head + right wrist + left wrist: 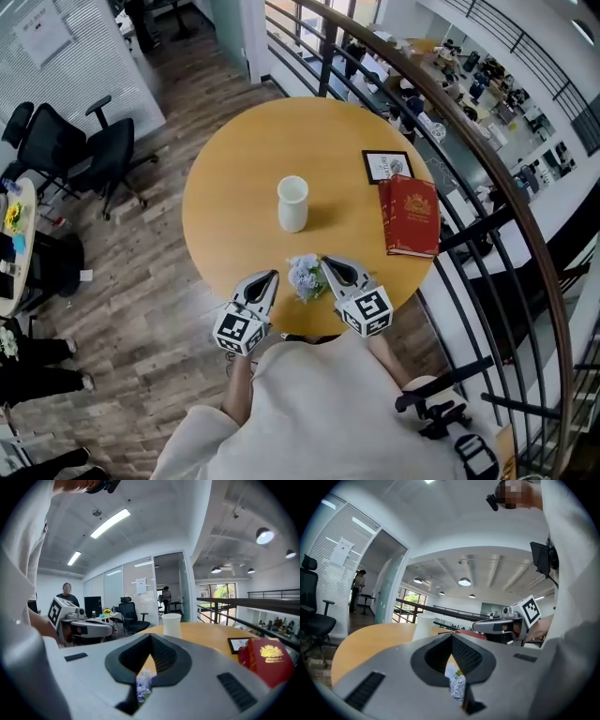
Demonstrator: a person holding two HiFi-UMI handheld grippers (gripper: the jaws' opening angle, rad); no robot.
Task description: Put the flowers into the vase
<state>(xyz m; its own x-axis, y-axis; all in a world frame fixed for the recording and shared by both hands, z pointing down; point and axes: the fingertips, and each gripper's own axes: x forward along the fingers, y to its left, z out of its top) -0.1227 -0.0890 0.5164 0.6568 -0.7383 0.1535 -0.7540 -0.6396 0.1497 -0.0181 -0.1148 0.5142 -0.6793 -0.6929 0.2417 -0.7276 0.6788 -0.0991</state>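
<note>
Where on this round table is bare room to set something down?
Bare: the table left of the vase, and the far edge behind it. Crowded: right side, with red book and frame; near edge, with flowers.

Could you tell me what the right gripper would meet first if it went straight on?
Probably the white vase, almost straight ahead of the right gripper on the table, though depth is unclear.

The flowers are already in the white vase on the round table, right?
Not quite. The flowers are not in the white vase. They are at the near edge of the round table, between the left gripper and the right gripper. The head view shows it.
</note>
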